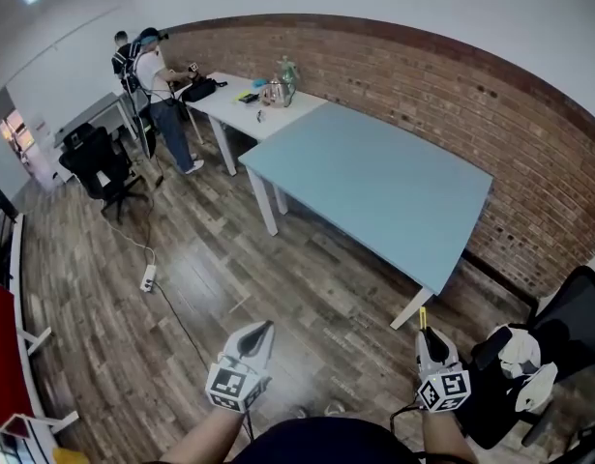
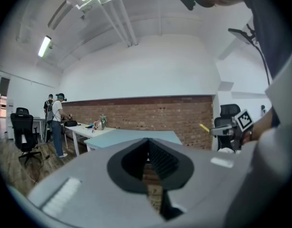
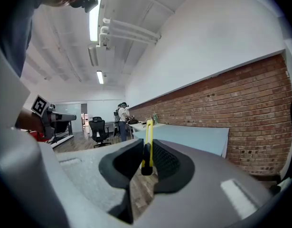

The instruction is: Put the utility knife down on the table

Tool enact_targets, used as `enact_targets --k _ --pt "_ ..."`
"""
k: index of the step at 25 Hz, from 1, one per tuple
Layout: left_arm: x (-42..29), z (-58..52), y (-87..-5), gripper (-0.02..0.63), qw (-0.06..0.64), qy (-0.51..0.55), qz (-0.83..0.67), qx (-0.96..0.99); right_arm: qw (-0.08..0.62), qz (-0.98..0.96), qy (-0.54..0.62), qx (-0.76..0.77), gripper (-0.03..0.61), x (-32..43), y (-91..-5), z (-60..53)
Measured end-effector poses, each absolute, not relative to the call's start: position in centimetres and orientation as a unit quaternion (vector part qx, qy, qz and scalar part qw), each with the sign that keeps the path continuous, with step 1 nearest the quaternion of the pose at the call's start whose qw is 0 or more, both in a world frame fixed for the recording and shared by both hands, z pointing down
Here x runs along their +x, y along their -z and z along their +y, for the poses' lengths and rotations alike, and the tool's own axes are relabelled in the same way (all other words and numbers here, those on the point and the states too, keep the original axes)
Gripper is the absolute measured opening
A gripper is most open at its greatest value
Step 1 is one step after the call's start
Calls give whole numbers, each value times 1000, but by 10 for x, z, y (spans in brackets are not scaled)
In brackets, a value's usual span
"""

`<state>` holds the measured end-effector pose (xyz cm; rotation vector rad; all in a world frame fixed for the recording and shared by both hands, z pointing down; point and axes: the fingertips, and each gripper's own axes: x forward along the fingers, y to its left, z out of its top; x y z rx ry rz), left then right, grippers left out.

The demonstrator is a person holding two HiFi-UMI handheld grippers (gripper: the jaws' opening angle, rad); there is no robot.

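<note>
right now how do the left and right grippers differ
The right gripper is shut on a yellow utility knife that sticks out past its jaws; the left gripper has its jaws together on nothing. In the head view the right gripper is nearer the corner of the blue table, the left gripper farther out over the wooden floor. Both point toward the table and carry a marker cube.

Slim yellow-black utility knife (image 3: 148,141); nearly level, clamped in right gripper (image 3: 146,151); table (image 3: 198,139) ahead.
</note>
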<state>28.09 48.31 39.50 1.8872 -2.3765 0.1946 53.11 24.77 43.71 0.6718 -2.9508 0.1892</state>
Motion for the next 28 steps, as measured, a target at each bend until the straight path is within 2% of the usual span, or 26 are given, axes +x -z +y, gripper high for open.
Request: enact_targets --k 6,13,28 --pt "292 472 -400 3 46 -65 -785 615 38 -979 -55 191 64 522 -430 234" --pt "271 473 -402 3 42 -75 -806 585 48 -981 -50 183 64 496 -437 216" --pt "138 423 -400 3 17 -89 -795 600 54 -969 -52 236 65 408 -433 172"
